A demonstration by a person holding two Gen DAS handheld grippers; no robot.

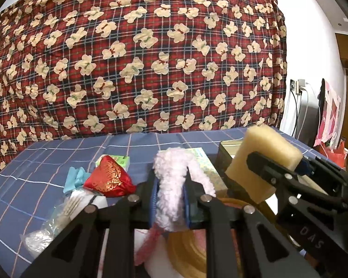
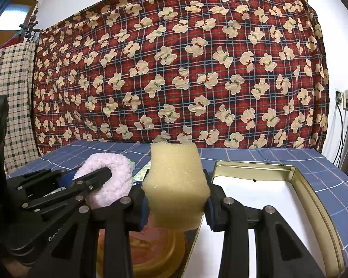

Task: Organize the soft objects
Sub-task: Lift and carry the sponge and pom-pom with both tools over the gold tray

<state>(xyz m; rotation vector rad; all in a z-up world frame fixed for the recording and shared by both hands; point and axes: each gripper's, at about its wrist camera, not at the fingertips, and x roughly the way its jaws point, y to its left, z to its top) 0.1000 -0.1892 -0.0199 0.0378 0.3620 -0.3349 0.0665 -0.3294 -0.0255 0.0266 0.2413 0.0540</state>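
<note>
The left claw (image 1: 169,197) is closed on a fluffy pink ring (image 1: 171,185), which is pinched between its blue pads and stands upright above the table. A darker pink strand is seen hanging from the ring's lower end. The right claw (image 2: 175,205) is clamped on a yellow sponge block (image 2: 176,185), whose sides are squeezed in by the pads; the block is held clear of the table. In the left view the right claw (image 1: 276,171) with its sponge (image 1: 264,159) is seen just to the right of the ring, and in the right view the left claw (image 2: 90,180) and ring (image 2: 109,185) are seen just to the left of the sponge.

A blue checked cloth (image 1: 46,157) is spread over the table. On it, left of the ring, a red and gold pouch (image 1: 109,178), a light blue scrap (image 1: 75,178) and a plastic fork in a clear wrapper (image 1: 67,208) are laid close together. An open gold tin (image 2: 297,180) with a white inside is set to the right of the sponge. A round yellow dish (image 2: 150,252) is seen below both claws. A red plaid blanket with bears (image 2: 185,69) is hung behind the table.
</note>
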